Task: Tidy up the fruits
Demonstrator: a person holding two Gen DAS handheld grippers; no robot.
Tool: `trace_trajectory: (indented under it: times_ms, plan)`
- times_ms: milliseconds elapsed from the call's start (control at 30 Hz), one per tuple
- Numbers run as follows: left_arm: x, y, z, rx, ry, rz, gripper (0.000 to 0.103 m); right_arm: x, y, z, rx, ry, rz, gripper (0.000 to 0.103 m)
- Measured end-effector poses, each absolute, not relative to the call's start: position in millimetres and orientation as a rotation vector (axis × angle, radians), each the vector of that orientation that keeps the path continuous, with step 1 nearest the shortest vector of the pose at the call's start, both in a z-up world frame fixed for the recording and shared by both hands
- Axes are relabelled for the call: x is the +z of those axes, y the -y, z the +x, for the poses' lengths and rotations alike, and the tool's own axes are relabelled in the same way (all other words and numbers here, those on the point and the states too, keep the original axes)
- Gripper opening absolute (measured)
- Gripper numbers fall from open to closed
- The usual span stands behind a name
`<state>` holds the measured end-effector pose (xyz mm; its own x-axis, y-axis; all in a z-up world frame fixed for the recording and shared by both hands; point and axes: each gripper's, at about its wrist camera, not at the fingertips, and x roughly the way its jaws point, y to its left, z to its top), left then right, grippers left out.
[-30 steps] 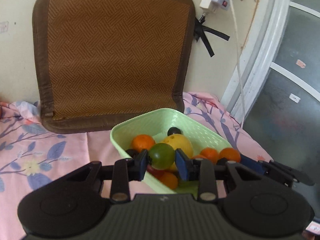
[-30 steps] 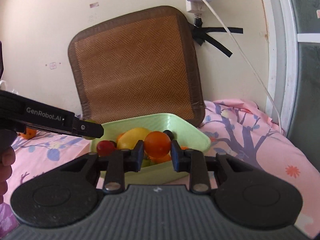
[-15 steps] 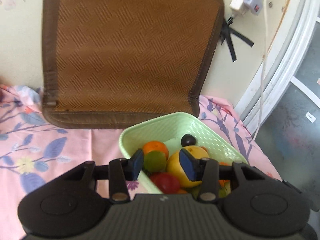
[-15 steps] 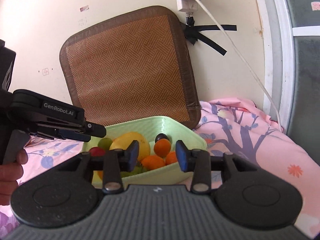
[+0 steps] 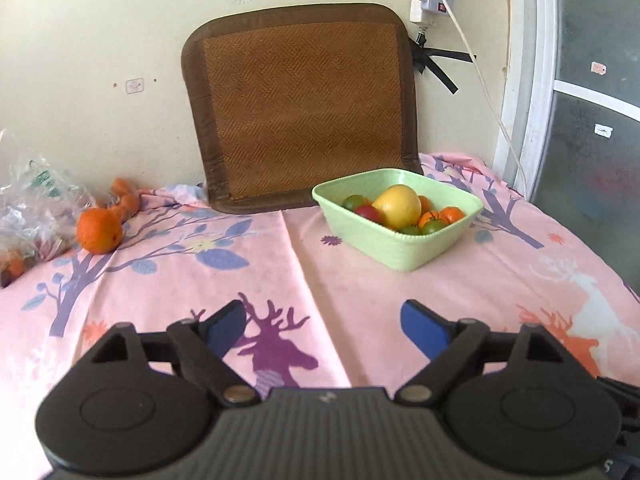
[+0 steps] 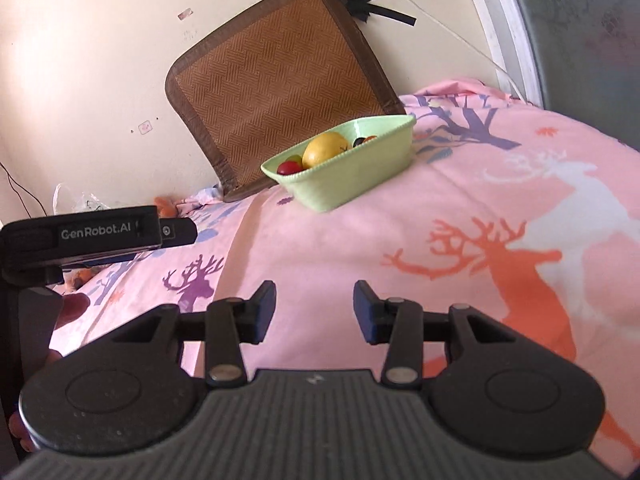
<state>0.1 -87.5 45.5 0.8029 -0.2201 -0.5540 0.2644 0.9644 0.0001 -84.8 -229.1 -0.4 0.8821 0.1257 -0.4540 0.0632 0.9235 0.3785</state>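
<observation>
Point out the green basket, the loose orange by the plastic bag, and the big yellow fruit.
green basket [image 5: 394, 249], left wrist view, front wall.
loose orange [image 5: 99, 231], left wrist view, centre of peel.
big yellow fruit [image 6: 325, 149], right wrist view, upper face.

"GenRobot.AI" on left hand-held gripper [image 6: 176, 232]

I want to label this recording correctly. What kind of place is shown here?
Probably a room in a home, perhaps a bedroom. A pink printed sheet covers the surface, a woven mat leans on a marked wall, and a power strip hangs beside a window frame.
</observation>
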Motion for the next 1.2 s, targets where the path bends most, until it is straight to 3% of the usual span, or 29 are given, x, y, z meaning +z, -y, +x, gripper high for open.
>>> trace_trajectory:
  times_ms: [200, 767, 1200]
  plan:
    - [41.9, 68.2, -28.3, -0.202, -0.566, 0.064, 0.103, 3.0, 212.9, -103.2, 0.054, -0.496, 0.394, 0.046]
    - [38.5, 51.3, -58.5, -0.147, -0.549, 0.085, 0.103, 8.3, 197.6, -124.6, 0.084, -0.483, 0.375, 0.049]
    - [22.2, 60.2, -47.3, -0.189, -0.676, 0.088, 0.103, -0.1, 202.1, -117.1, 0.036, -0.498, 0.408, 0.062]
